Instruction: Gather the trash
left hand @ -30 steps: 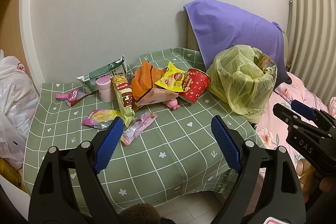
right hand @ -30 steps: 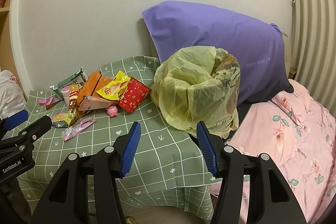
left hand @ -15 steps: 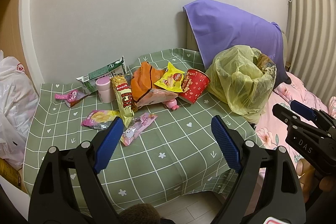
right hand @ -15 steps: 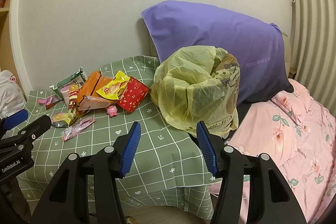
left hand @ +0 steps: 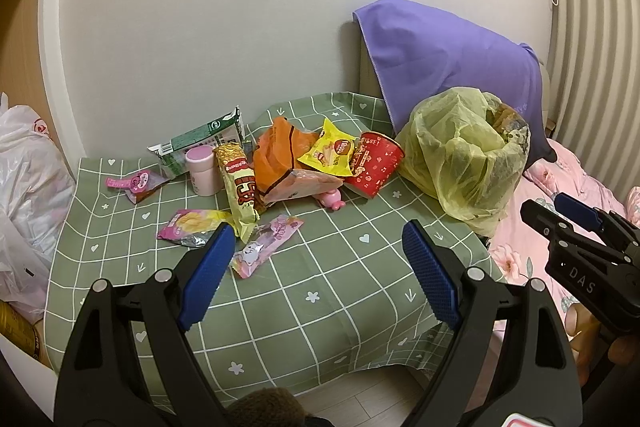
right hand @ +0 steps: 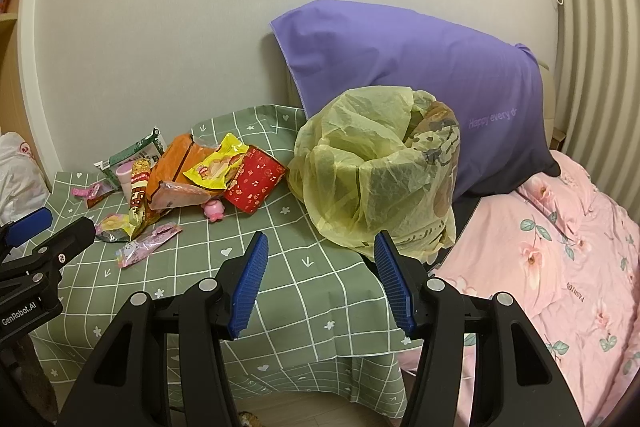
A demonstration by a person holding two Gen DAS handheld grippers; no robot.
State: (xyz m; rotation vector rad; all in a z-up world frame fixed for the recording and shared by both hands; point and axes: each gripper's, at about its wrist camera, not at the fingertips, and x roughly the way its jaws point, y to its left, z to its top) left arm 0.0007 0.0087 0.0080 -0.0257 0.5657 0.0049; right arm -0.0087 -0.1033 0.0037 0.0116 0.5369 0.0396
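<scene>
left wrist view: the left gripper (left hand: 316,267) hangs wide open and empty over the front edge of the table (left hand: 360,307); the right gripper (right hand: 320,283) is likewise spread and empty near the table's right edge. just beyond lies the pink wrapper (left hand: 266,245), its long axis running from front-left to back-right. it looks light, crinkly and slippery (likely to skid), so pinch it across the middle. the yellow bag (left hand: 460,155) sits at the right edge.
</scene>
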